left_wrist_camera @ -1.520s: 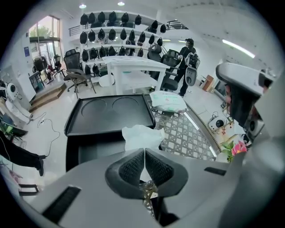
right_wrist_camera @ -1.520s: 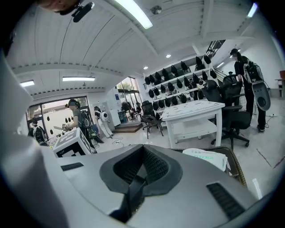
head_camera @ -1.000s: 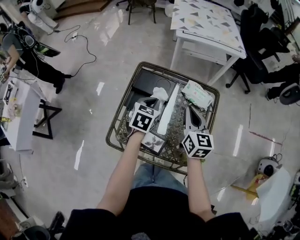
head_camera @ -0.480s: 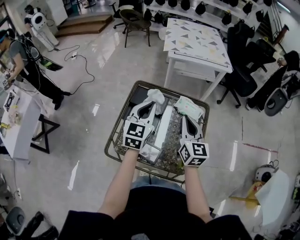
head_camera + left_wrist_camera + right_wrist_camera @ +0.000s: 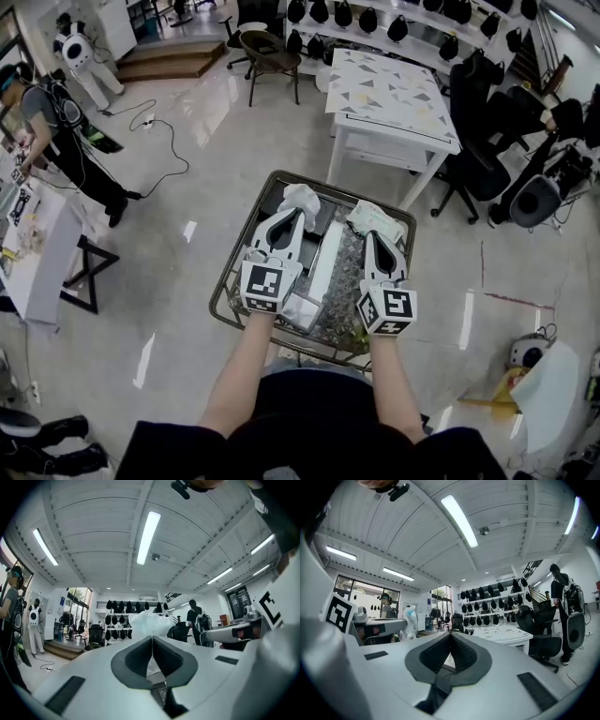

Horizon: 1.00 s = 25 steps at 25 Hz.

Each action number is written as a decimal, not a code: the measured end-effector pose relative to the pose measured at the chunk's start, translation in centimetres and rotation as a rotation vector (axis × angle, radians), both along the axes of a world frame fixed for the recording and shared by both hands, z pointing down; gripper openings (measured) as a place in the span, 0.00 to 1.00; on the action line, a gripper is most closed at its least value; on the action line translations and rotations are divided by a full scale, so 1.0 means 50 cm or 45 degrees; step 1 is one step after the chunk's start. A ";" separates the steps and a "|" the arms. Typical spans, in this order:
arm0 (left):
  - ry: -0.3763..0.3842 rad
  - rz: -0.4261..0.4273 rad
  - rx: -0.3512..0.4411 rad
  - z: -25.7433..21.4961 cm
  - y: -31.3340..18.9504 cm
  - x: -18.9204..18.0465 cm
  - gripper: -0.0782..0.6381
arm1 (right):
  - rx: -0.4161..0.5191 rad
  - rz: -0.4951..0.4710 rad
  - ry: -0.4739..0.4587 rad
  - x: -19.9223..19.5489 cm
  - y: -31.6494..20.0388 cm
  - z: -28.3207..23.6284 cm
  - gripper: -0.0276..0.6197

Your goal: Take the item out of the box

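Item: crumpled white translucent plastic bag (image 5: 305,195) (image 5: 147,620), bunched, no clear long axis, upper centre of frame over the open black box (image 5: 272,198). The left gripper (image 5: 295,208) (image 5: 152,639) has its fingers clamped on the bag.

Right gripper (image 5: 370,234) (image 5: 451,634): fingers together.

Surface: rectangular, dark metal rim (image 5: 234,248), patterned glass top.

Room: glossy pale floor; white triangle-patterned table (image 5: 394,89), upper right.

Bright, even light comes from ceiling tube lamps (image 5: 149,536), which burn out to pure white in both gripper views. Shadows are faint. On the glossy floor (image 5: 234,141), white glare streaks lie left and right of the tray (image 5: 218,298). The gripper views bulge fisheye, black at the corners; near surfaces are soft, and the white bag (image 5: 146,623) is washed out.
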<state>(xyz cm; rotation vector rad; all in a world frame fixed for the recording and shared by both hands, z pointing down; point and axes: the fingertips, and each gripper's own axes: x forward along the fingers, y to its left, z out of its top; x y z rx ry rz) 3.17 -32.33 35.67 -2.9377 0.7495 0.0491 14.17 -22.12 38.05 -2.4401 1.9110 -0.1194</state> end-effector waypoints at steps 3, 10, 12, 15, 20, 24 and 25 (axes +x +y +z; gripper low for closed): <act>0.002 -0.001 -0.006 0.008 0.002 -0.006 0.14 | 0.000 0.005 -0.001 -0.003 0.002 0.003 0.05; -0.015 -0.004 -0.012 0.014 0.003 -0.014 0.14 | -0.016 -0.001 -0.008 -0.011 -0.002 0.006 0.05; -0.015 -0.003 -0.013 0.017 0.003 -0.016 0.14 | -0.024 0.001 0.000 -0.013 -0.003 0.009 0.05; -0.017 -0.006 -0.021 0.020 0.002 -0.021 0.14 | -0.032 0.005 0.003 -0.016 -0.002 0.011 0.05; -0.017 -0.010 -0.030 0.021 -0.001 -0.025 0.14 | -0.032 0.013 -0.009 -0.015 0.000 0.012 0.05; -0.020 -0.010 -0.040 0.031 -0.004 -0.023 0.14 | -0.035 0.018 -0.016 -0.011 0.000 0.021 0.05; -0.022 -0.010 -0.044 0.032 -0.005 -0.022 0.14 | -0.036 0.019 -0.018 -0.010 -0.001 0.022 0.05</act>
